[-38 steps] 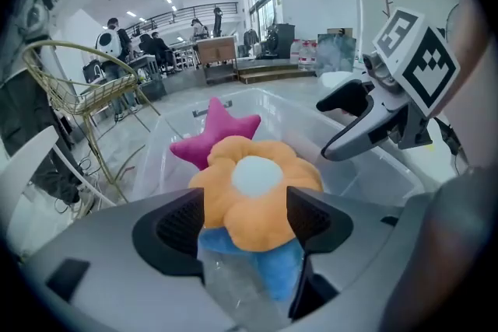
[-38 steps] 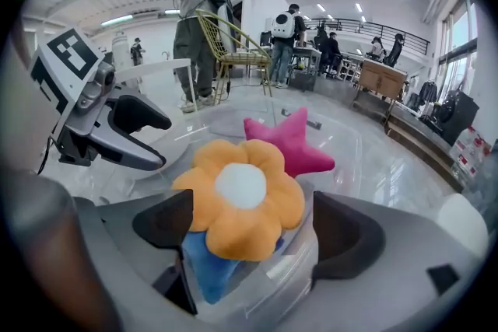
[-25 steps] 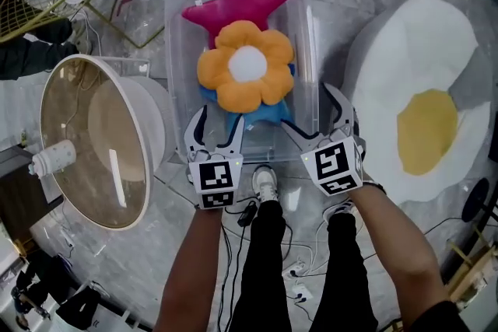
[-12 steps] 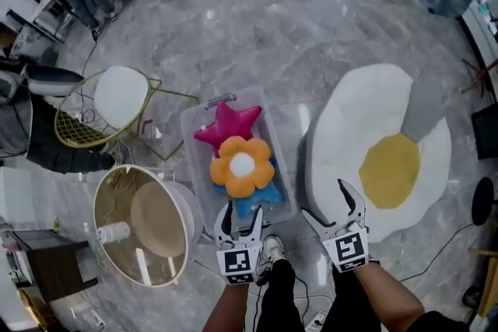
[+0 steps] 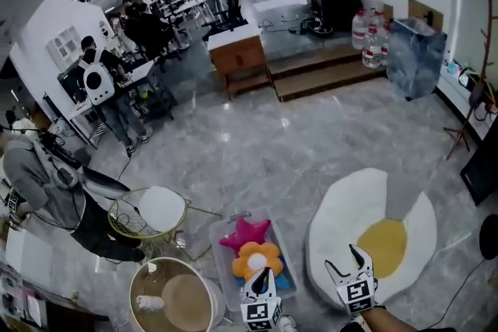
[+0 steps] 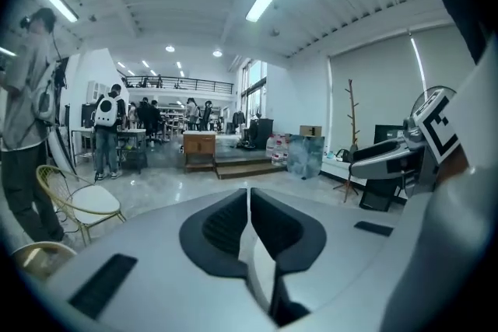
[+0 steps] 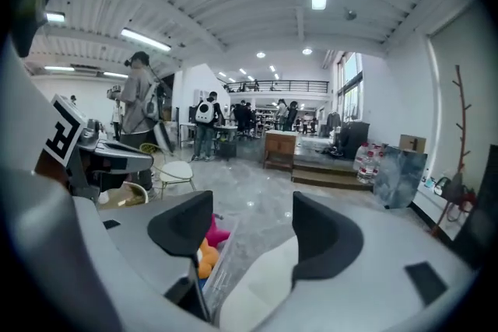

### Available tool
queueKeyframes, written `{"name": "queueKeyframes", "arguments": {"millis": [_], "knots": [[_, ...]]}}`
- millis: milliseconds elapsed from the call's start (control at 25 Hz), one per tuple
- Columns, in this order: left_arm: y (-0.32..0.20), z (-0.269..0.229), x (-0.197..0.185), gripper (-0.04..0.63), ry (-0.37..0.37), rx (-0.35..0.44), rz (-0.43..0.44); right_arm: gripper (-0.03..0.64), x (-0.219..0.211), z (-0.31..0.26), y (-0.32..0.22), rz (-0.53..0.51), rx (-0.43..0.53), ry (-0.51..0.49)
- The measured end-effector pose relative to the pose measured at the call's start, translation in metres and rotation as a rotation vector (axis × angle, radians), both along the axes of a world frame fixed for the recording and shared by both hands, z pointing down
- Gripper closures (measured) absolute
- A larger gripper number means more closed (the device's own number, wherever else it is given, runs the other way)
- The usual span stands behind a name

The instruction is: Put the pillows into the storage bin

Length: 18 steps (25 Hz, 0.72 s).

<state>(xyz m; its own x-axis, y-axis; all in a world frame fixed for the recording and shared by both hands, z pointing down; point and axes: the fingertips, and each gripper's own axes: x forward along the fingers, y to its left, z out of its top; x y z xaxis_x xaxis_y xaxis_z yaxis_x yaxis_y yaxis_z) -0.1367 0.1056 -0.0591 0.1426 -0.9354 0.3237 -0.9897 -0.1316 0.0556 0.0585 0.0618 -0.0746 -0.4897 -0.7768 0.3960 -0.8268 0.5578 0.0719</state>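
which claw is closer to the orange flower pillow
Left. The left claw hangs just at the orange flower pillow's near edge, above the storage bin; the right claw is off to its side, above the egg-shaped cushion.

Blue fabric pillow [image 5: 283, 281]: mostly covered by the orange flower-shaped pillow [image 5: 257, 260]; its shape cannot be told.
Clear plastic storage bin [image 5: 218, 241]: near end hidden behind the left gripper [image 5: 263, 273].
Left gripper: lower body cut off by the head view's bottom edge.
Round beige drum with a white rim [image 5: 187, 301]: lower part cut off by the same edge; what it is stays unclear.
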Motion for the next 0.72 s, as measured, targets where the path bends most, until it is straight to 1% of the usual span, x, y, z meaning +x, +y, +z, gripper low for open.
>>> {"name": "queueKeyframes", "arguments": {"millis": [80, 120, 240, 360, 440, 560, 640, 720], "knots": [[0.005, -0.019, 0.006, 0.572, 0.018, 0.013, 0.003, 0.335, 0.011, -0.020, 0.006, 0.034, 0.027, -0.024], [0.008, -0.029, 0.009, 0.573, 0.027, 0.021, 0.005, 0.389, 0.015, -0.027, 0.010, 0.049, 0.038, -0.037], [0.020, -0.057, 0.023, 0.573, 0.038, 0.052, 0.025, 0.605, 0.025, -0.056, 0.022, 0.073, 0.076, -0.066], [0.033, -0.083, 0.040, 0.572, 0.045, 0.083, 0.035, 0.604, 0.029, -0.094, 0.043, 0.045, 0.090, -0.115], [0.046, -0.097, 0.048, 0.572, 0.045, 0.109, 0.035, 0.604, 0.029, -0.106, 0.058, 0.011, 0.109, -0.128], [0.066, -0.106, 0.055, 0.572, 0.043, 0.138, 0.027, 0.605, 0.038, -0.108, 0.074, -0.043, 0.197, -0.063], [0.078, -0.106, 0.061, 0.572, 0.024, 0.145, 0.031, 0.606, 0.043, -0.106, 0.084, -0.066, 0.208, -0.041], [0.086, -0.105, 0.065, 0.572, -0.011, 0.145, 0.042, 0.606, 0.049, -0.106, 0.087, -0.064, 0.210, -0.032]]}}
